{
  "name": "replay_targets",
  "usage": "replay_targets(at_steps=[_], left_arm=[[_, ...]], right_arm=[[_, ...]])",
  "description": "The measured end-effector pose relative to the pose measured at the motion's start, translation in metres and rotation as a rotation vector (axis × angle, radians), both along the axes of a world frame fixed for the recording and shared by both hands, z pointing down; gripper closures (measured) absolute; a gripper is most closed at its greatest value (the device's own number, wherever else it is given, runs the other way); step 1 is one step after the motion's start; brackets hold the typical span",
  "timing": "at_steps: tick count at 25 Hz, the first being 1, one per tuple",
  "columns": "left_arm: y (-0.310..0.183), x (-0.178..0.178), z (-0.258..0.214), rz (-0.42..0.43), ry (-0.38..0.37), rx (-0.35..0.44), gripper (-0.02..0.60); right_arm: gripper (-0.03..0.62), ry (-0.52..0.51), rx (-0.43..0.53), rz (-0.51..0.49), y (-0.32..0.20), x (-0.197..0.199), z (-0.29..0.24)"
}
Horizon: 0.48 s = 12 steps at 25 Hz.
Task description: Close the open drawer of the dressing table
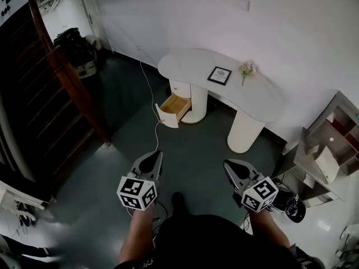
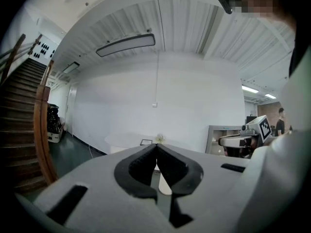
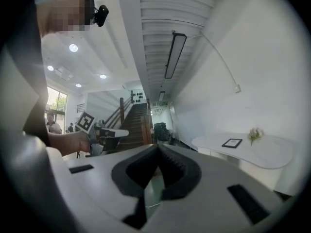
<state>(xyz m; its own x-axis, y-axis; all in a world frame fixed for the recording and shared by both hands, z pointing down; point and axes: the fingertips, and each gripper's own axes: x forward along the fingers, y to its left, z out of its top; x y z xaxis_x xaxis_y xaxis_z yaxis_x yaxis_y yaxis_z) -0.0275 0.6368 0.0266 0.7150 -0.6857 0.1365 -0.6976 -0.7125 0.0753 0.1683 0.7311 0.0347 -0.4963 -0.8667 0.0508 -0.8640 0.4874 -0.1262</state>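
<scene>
Wood-lined drawer [image 1: 174, 109] is seen pulled out of the white dressing table [image 1: 185, 66], at the pedestal on the head view's left. Left gripper [image 1: 150, 160] and right gripper [image 1: 235, 170] are held well apart from it, jaws pressed together, nothing gripped.

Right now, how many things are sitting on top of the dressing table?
2: a black-framed picture near the middle of the tabletop, and a sprig of white flowers to its right in the head view. None seem hidden.
</scene>
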Motion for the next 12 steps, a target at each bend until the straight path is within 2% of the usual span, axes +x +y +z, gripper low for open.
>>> replay_targets(at_steps=[12], left_arm=[[-0.137, -0.026, 0.018, 0.018, -0.002, -0.057, 0.574]], right_arm=[[0.589, 0.007, -0.039, 0.004, -0.144, -0.028, 0.003]])
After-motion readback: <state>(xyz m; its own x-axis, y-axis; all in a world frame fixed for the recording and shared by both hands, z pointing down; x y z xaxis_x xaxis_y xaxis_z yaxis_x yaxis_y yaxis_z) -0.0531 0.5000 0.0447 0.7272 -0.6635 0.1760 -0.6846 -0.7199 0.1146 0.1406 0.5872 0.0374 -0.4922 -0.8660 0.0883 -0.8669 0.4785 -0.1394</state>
